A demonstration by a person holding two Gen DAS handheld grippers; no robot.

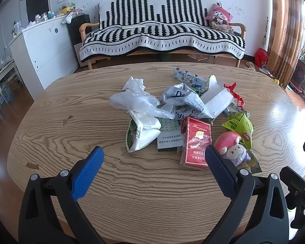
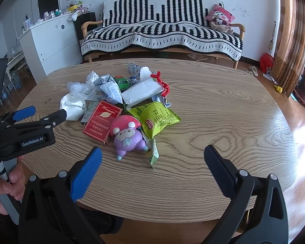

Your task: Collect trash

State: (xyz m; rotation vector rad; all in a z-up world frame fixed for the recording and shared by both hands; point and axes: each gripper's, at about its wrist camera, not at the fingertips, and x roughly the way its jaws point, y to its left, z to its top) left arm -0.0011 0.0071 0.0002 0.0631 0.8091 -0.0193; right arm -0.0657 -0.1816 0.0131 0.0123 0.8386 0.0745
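My left tool (image 1: pixel 153 157) hangs above the wooden counter (image 1: pixel 50 142) with its jaws spread wide and nothing between them. My right tool (image 2: pixel 152 156) is the same, wide apart and empty, over bare wood near the counter's front edge. The trash sits in one heap near the middle of the counter: a red cigarette pack (image 2: pixel 102 121) touching a pink and purple toy figure (image 2: pixel 128 136), a yellow-green snack bag (image 2: pixel 158 118) just beside them, a crumpled clear plastic bag (image 1: pixel 136 101), a white pouch (image 1: pixel 144 132) and a folded white carton (image 2: pixel 142 91) with a red ribbon (image 2: pixel 161 82). In the right wrist view my left hand (image 2: pixel 4 187) grips the other tool's handle.
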